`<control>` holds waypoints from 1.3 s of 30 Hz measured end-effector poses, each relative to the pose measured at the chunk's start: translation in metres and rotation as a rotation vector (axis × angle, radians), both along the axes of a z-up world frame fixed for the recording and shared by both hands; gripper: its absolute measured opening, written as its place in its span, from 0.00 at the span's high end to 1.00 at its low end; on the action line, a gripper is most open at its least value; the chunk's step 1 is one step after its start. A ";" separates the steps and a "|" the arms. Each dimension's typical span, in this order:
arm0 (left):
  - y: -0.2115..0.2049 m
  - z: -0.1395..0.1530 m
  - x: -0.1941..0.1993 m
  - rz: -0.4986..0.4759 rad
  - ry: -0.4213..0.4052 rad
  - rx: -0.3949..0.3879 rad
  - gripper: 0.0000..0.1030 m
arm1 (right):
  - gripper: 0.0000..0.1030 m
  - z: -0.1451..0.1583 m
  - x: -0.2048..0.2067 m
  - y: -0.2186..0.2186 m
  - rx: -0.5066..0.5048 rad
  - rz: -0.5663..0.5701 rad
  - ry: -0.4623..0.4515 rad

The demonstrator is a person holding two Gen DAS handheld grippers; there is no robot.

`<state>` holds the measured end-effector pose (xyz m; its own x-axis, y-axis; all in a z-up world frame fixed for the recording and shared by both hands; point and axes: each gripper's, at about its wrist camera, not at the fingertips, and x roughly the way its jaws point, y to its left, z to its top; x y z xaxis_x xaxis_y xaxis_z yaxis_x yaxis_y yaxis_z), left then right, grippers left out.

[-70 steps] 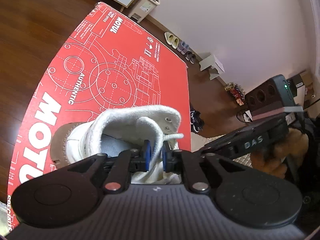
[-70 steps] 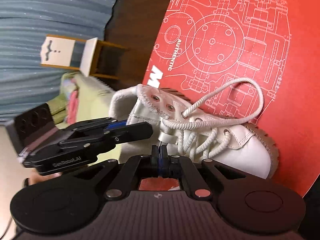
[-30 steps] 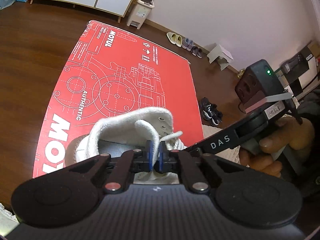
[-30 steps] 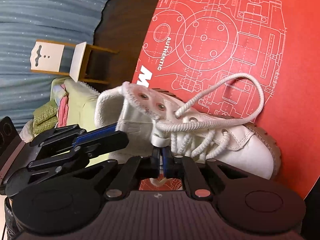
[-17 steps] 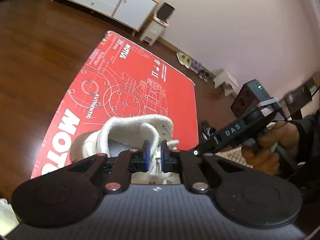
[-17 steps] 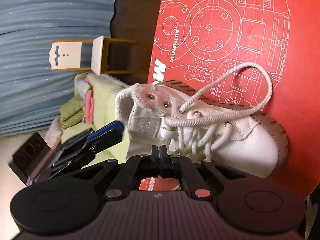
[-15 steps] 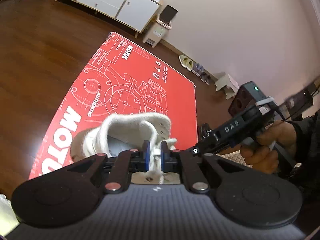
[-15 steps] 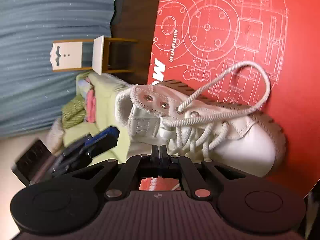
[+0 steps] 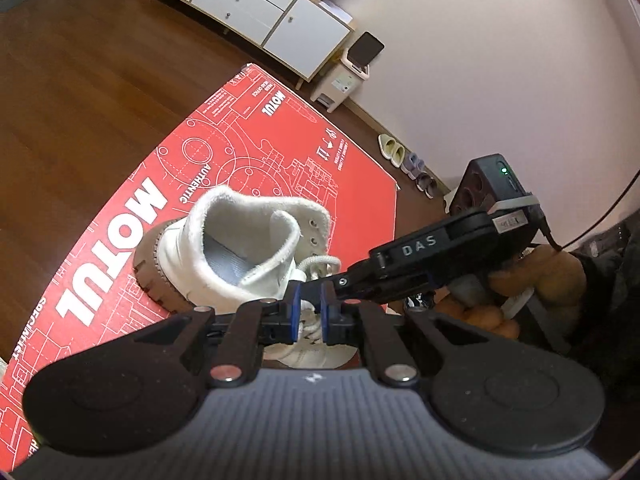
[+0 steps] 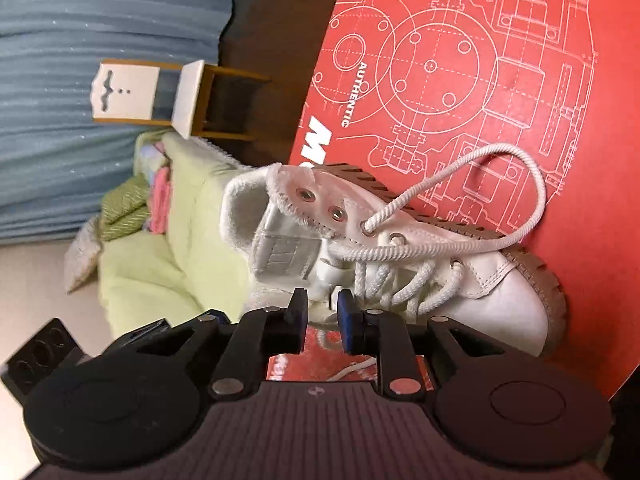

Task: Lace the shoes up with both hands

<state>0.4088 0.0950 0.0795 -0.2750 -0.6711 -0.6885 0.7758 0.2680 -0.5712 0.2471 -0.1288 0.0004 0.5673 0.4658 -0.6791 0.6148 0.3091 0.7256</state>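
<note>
The white shoe (image 9: 248,252) stands on the red mat (image 9: 168,184) on the floor, its toe pointing away toward eleven o'clock in the left wrist view and its open collar facing the camera. The left gripper (image 9: 308,314) has its jaws clenched on a strand of the lace (image 9: 316,324) that rises toward the tongue at about one o'clock. The right gripper (image 10: 322,308) comes in from three o'clock in that view; its jaws are opening, with nothing pressed between them. In the right wrist view the shoe's long axis runs from ten to four o'clock, and the loose loop of lace (image 10: 520,184) arcs over the mat at two o'clock. The two empty top eyelets (image 10: 320,204) lie at twelve o'clock from the right jaws, so the right hand looks nearer to them.
</note>
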 end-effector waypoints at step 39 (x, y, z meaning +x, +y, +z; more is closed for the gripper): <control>0.038 -0.017 -0.024 0.146 0.229 0.046 0.90 | 0.99 0.012 -0.002 0.020 -0.021 0.495 -0.299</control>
<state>0.3845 0.1329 0.0626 -0.3295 -0.6843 -0.6505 0.5793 0.3976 -0.7116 0.2449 -0.1088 0.0120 0.4536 0.7127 -0.5351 0.1627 0.5241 0.8360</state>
